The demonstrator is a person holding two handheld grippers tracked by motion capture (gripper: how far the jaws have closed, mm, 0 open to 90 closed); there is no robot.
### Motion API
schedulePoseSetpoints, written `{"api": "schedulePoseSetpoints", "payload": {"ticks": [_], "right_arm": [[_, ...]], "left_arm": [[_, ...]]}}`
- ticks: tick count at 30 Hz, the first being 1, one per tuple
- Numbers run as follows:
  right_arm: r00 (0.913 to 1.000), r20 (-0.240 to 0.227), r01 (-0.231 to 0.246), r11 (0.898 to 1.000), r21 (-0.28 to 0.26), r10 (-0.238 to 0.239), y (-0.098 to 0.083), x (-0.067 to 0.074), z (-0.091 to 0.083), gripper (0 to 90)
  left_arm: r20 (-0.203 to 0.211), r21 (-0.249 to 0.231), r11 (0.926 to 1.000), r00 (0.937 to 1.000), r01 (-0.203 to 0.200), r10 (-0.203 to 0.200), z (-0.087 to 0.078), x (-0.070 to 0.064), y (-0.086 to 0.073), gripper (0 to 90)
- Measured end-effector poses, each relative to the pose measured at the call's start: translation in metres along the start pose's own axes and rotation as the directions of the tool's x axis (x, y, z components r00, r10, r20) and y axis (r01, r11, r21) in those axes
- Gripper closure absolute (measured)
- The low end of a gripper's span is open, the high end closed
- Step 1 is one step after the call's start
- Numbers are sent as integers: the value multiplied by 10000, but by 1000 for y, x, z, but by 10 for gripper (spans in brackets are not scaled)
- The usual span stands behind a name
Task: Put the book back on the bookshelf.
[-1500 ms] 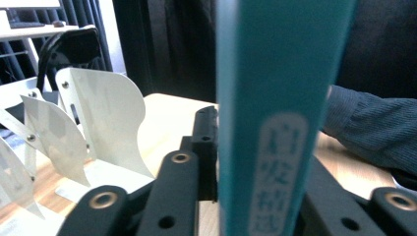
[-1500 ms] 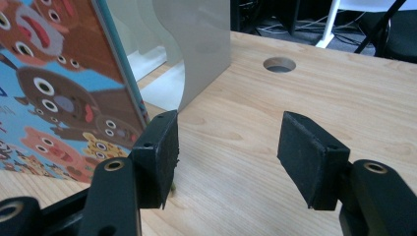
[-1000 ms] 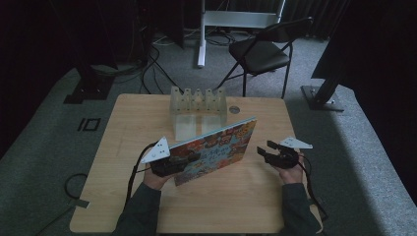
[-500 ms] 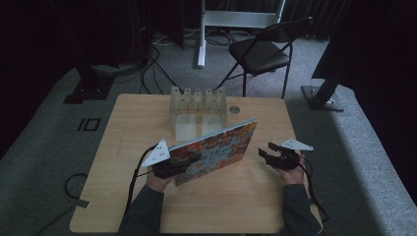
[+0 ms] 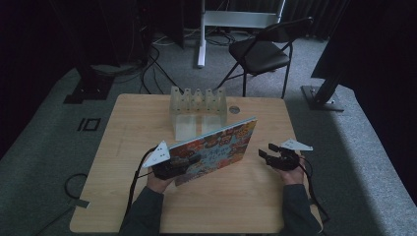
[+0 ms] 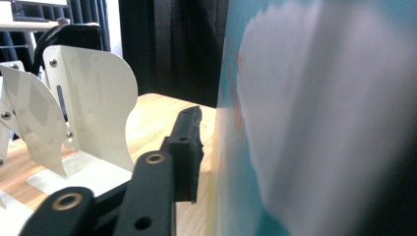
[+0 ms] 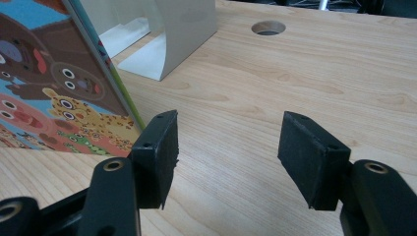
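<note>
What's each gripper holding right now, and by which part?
The left gripper holds the picture book at its lower left end, standing on edge. The right gripper is open and holds nothing.

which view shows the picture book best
The high view: the whole picture book stands tilted on edge, left gripper at its near end. The right gripper view shows one cover corner; the left gripper view, a blurred close surface.

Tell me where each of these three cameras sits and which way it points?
High view: above the person's side, looking forward and down on the light wooden table; forearms, both grippers.
Left gripper view: on the left gripper, facing the white slotted rack; one black jaw.
Right gripper view: on the right gripper, facing the tabletop; both jaws.
All share the colourful cartoon picture book.
</note>
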State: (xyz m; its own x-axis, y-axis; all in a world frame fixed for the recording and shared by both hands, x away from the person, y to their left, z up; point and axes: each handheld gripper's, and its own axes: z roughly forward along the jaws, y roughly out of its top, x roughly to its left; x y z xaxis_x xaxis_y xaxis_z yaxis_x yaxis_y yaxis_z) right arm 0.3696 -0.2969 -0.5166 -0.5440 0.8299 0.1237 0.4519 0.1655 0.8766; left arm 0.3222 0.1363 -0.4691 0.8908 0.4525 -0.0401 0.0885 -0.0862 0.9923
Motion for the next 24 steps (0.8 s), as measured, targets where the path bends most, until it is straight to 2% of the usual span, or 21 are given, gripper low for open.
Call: {"api": "schedulePoseSetpoints", "payload": {"ticks": [3,7,10,13,20,24], "right_arm": [[10000,3,-21,10000,5,21,-1,0,0,401],[10000,14,-30,10000,35,30,-1,-1,0,401],[10000,-5,-22,10000,68,22,-2,0,1,401],[10000,41,10,9999,104,-10,-2,0,2,401],[9999,108,23,9998,183,-25,-3,-1,2,401],[9999,116,-6,9998,195,4,-4,-3,2,401]], "left_arm": [[95,70,10000,9999,50,-50,0,0,-5,695],[214,118,9998,9996,180,-183,1,0,-11,701],[271,132,9998,9995,171,-174,1,0,-12,713],[237,93,9999,9997,62,-64,2,-1,-12,774],[161,73,9999,9998,-79,78,2,-2,-12,788],[72,29,10000,9999,88,-88,3,-2,-16,761]]}}
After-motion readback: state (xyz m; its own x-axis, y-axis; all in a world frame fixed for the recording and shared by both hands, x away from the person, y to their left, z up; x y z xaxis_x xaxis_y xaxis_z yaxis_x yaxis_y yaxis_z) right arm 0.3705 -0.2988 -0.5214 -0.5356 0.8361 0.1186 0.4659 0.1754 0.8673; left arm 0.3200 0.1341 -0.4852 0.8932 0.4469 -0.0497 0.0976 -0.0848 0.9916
